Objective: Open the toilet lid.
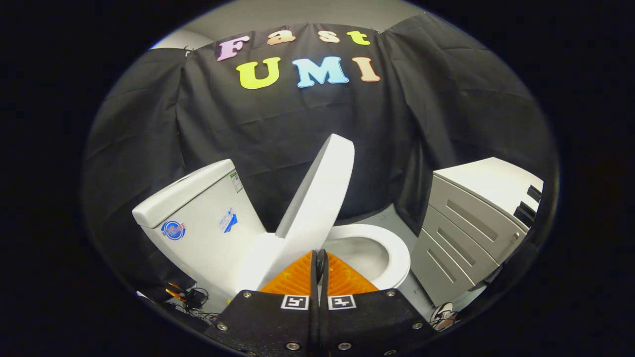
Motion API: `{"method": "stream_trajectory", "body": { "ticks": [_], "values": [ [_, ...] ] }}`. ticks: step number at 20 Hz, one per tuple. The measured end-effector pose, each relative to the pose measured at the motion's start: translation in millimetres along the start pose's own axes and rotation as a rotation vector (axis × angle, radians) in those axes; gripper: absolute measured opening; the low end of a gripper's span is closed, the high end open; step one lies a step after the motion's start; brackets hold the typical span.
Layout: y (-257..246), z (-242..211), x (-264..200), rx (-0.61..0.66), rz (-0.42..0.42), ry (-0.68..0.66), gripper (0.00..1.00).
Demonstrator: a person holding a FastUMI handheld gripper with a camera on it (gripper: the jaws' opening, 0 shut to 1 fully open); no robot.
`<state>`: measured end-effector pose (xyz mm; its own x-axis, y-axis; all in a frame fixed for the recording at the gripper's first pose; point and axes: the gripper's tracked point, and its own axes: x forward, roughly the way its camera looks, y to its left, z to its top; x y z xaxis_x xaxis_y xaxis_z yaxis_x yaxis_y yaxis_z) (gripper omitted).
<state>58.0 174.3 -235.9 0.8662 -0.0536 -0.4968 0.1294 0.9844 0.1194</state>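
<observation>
Toilet lid (317,198), raised and tilted, standing well clear of the bowl (392,250). Its free end points up and away from the tank (208,218); its hinged end sits low, between tank and bowl. The lid leans toward the bowl side and does not rest against the tank.

Gripper (318,260), just below the lid's lower part. The two fingers (297,277) lie pressed together, with no gap showing between them and nothing held. Their tips come up against the lid's lower edge; whether they touch it cannot be told.

Bowl, beside the lid on the side away from the tank: uncovered, its rim and inner basin in plain sight.

Tank, on the lid's other side: capped by its own flat cover, with stickers on its side and front faces.

Cabinet (471,223), beyond the bowl from the lid: pale, with several drawers bearing slot handles.

Cables (191,300), on the floor at the foot of the tank, below the lid's hinged end.

Black cloth wall (278,129), behind the lid, tank and cabinet.
</observation>
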Motion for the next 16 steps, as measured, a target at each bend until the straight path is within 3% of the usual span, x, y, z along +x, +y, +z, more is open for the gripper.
{"method": "stream_trajectory", "body": {
  "ticks": [7,16],
  "values": [
    [33.4,11.8,-6.7,-0.036,-0.019,-0.03,0.0],
    [97.2,31.1,-15.3,-0.254,-0.006,-0.081,0.0]
  ]
}}
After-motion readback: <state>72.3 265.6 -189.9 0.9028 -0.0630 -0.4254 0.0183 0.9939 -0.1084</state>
